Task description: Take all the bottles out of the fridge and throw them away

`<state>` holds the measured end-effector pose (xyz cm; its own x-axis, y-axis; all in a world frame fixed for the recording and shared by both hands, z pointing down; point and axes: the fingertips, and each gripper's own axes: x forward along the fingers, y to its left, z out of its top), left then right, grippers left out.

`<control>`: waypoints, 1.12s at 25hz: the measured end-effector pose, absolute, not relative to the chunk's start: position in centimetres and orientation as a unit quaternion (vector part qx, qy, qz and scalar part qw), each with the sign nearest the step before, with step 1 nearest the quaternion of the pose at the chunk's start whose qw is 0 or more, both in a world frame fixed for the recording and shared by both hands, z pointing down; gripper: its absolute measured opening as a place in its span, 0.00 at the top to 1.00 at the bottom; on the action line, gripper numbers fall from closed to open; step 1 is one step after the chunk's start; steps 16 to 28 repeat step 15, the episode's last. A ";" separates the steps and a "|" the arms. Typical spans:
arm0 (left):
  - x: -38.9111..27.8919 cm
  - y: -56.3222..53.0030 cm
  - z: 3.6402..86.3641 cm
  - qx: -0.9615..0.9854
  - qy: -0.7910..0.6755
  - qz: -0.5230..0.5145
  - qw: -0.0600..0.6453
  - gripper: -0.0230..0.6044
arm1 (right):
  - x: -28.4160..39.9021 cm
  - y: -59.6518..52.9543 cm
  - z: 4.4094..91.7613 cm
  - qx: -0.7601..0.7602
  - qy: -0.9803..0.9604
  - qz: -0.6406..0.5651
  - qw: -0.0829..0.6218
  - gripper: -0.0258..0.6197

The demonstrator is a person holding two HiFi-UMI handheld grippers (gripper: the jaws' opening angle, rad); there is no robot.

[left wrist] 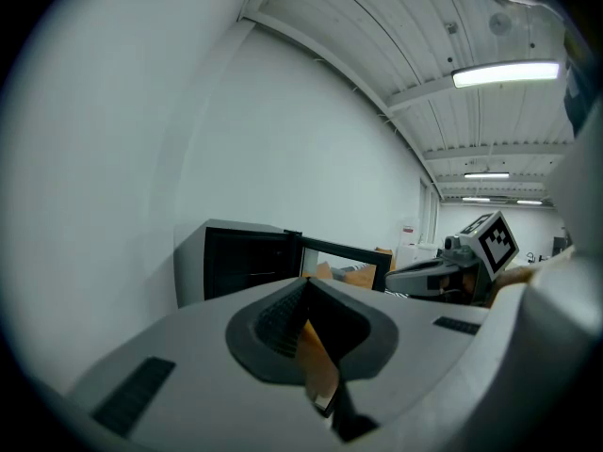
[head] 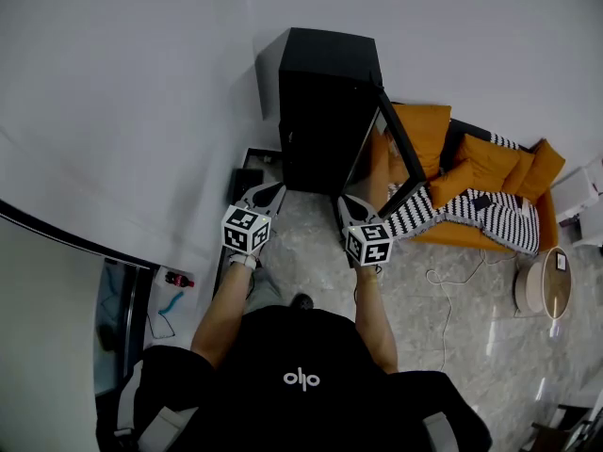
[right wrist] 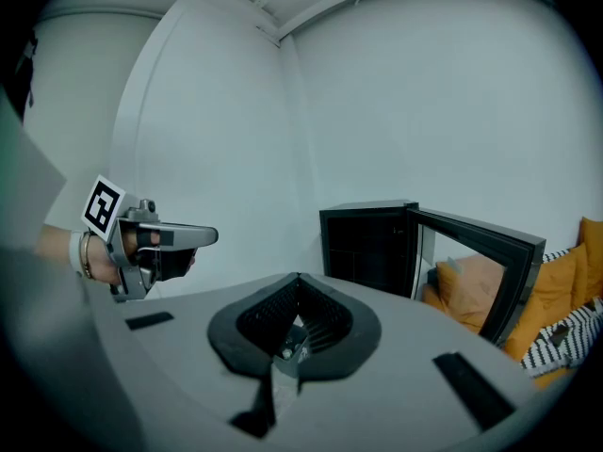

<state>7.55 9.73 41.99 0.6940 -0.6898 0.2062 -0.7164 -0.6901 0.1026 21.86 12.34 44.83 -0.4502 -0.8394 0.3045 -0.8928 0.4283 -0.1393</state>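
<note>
We've got the left claw (head: 270, 192) and right claw (head: 349, 203) both pinched shut and empty, held side by side facing the fridge (head: 320, 111) by the wall. Its door (head: 384, 158) hangs open so we can reach in, but inside's too dark to spot any bottles.

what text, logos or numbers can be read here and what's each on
"olo": white logo on the person's black shirt.
Cubes on the left gripper and right gripper: black-and-white square markers, no letters.
Anything printed on the red item on the floor at left: too small to read.
</note>
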 end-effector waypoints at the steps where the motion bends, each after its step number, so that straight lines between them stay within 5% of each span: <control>1: 7.6 9.7 42.0 0.916 -0.384 0.076 0.086 0.96 | 21.8 12.4 44.8 0.515 -0.840 0.140 0.095 0.95; 28: 8.6 9.5 41.9 0.920 -0.375 0.081 0.077 0.96 | 22.0 12.3 44.4 0.514 -0.841 0.138 0.095 0.95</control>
